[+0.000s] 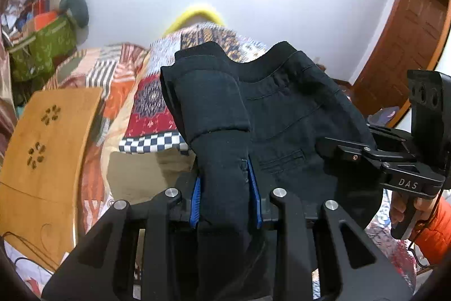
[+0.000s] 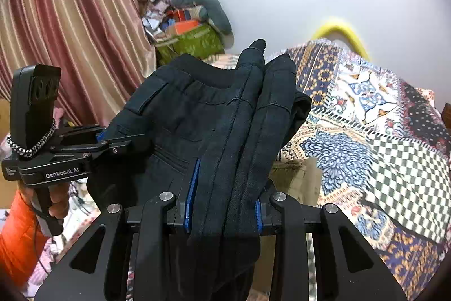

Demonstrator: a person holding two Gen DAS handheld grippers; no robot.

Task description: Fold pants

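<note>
Left wrist view first: left gripper [image 1: 225, 188] is clamped on a thick bunch of the pants [image 1: 287, 109], blue pads [image 1: 253, 185] pressed into the fabric on both sides, jaws only a bit apart bc the cloth fills the gap. Dark navy pants, waistband end up and away from the cam, rest hanging down under the jaws. Right gripper [image 1: 338, 148] shows at the right edge, side-on, biting the other edge of the same garment, w/ a hand and orange sleeve [image 1: 434, 227] behind it.

Right wrist view is the mirror: right gripper [image 2: 222, 202] is also closed on a stacked fold of pants [image 2: 174, 114], several layers between the pads. Left gripper [image 2: 124, 145] comes in from the left of that shot.

Key relation imo: garment is stretched between the two grippers, held up in the air, long axis running roughly away from both cams toward the patchwork quilt [image 2: 366, 131] on the bed. So the landing spot is ahead and below, neither hand clearly nearer. Both grippers point fwd and down at a slant, side by side. Next move prob needs both lowering evenly so the fold lands flat, not skewed. Some beige cloth [image 1: 146, 174] lies under the drop zone, might get in the way.
</note>
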